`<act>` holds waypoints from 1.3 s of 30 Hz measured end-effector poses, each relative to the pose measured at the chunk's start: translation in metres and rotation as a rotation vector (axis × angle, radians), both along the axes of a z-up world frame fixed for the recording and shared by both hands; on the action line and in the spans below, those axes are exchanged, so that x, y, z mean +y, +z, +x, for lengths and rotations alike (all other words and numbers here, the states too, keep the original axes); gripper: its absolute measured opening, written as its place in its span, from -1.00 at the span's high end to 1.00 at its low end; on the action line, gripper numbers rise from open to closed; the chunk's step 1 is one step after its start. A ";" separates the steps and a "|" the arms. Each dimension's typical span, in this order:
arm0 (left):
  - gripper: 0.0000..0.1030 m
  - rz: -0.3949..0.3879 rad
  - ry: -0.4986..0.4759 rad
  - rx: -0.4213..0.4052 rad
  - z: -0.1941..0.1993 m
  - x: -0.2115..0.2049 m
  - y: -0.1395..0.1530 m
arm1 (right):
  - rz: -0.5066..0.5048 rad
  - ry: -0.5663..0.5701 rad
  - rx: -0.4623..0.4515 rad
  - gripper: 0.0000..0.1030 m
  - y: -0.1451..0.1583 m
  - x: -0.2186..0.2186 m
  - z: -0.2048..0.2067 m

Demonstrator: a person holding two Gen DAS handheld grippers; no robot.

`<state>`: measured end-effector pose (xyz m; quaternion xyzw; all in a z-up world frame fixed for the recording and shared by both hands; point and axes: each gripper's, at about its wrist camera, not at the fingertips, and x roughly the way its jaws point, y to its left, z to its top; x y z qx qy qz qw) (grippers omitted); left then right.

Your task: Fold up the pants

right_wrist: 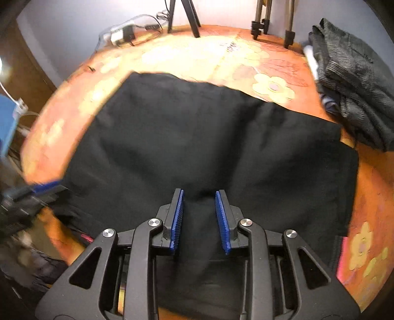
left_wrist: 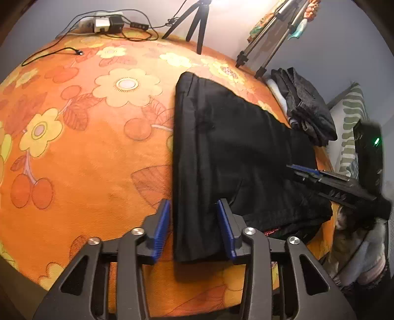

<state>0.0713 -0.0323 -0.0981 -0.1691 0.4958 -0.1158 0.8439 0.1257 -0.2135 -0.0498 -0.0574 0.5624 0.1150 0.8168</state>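
Left wrist view, left to right: the orange floral-patterned cloth covering the worktop (left_wrist: 81,137) fills the left half, with a loose black cable (left_wrist: 53,53) and a white and black power adapter cluster (left_wrist: 108,23) near its far edge. A small black tripod (left_wrist: 195,22) stands at the far edge, and a larger silver tripod (left_wrist: 268,46) stands to its right. The black fabric pants (left_wrist: 221,157) lie flat on the cloth, right of centre, folded into a long dark panel running from the near edge toward the far side. The left tool (left_wrist: 194,229) has its blue ribbed pads parted, straddling the near left strip of the pants; the jaws stand open with fabric between them but not pinched. Further right, a pile of dark grey folded garments (left_wrist: 307,108) sits at the worktop's right edge, just beyond the pants, and the right tool (left_wrist: 305,172) enters from the right, low over the pants' right side. Right wrist view, left to right: the left tool (right_wrist: 41,189) appears blurred at the left edge of the pants (right_wrist: 197,137), which spread broadly across the worktop cloth (right_wrist: 369,192). The right tool (right_wrist: 199,219) hangs over the near middle of the pants with its blue pads apart, open and holding nothing. The grey garment pile (right_wrist: 354,83) lies at far right, close to the pants' corner; contact cannot be determined.
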 end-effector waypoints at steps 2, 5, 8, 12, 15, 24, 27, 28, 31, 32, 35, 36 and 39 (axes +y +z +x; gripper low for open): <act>0.44 0.008 -0.004 -0.016 0.000 -0.004 0.002 | 0.046 0.008 -0.009 0.26 0.012 0.013 0.002; 0.53 0.003 -0.007 -0.041 -0.002 -0.007 0.007 | 0.100 0.019 -0.028 -0.10 0.030 0.041 0.013; 0.59 -0.013 -0.004 -0.064 -0.004 -0.007 0.013 | 0.120 0.064 0.015 -0.11 0.029 0.078 0.032; 0.59 -0.025 -0.011 -0.083 -0.005 -0.007 0.019 | 0.091 0.073 0.076 -0.12 0.014 0.117 0.064; 0.59 -0.032 -0.016 -0.088 -0.004 -0.008 0.019 | 0.058 0.063 0.105 -0.12 0.002 0.137 0.086; 0.62 -0.038 -0.033 -0.089 -0.004 -0.005 0.017 | -0.154 0.088 0.157 -0.11 -0.029 0.175 0.112; 0.62 -0.039 -0.033 -0.087 -0.004 -0.003 0.017 | -0.206 0.095 0.152 0.26 -0.036 0.177 0.111; 0.62 -0.041 -0.032 -0.087 -0.004 -0.003 0.016 | -0.221 0.098 0.153 0.32 -0.038 0.177 0.111; 0.62 -0.050 -0.031 -0.087 -0.005 -0.001 0.018 | -0.203 0.098 0.154 0.61 -0.036 0.175 0.111; 0.62 -0.046 -0.028 -0.089 -0.005 -0.001 0.018 | -0.196 0.097 0.150 0.67 -0.035 0.175 0.110; 0.44 -0.008 -0.023 -0.093 -0.005 -0.004 0.019 | -0.184 0.095 0.146 0.78 -0.031 0.174 0.109; 0.34 0.002 -0.027 -0.088 -0.004 -0.005 0.018 | -0.178 0.094 0.142 0.81 -0.029 0.173 0.108; 0.08 0.023 -0.015 -0.058 0.001 -0.007 0.011 | -0.160 0.089 0.130 0.84 -0.022 0.171 0.105</act>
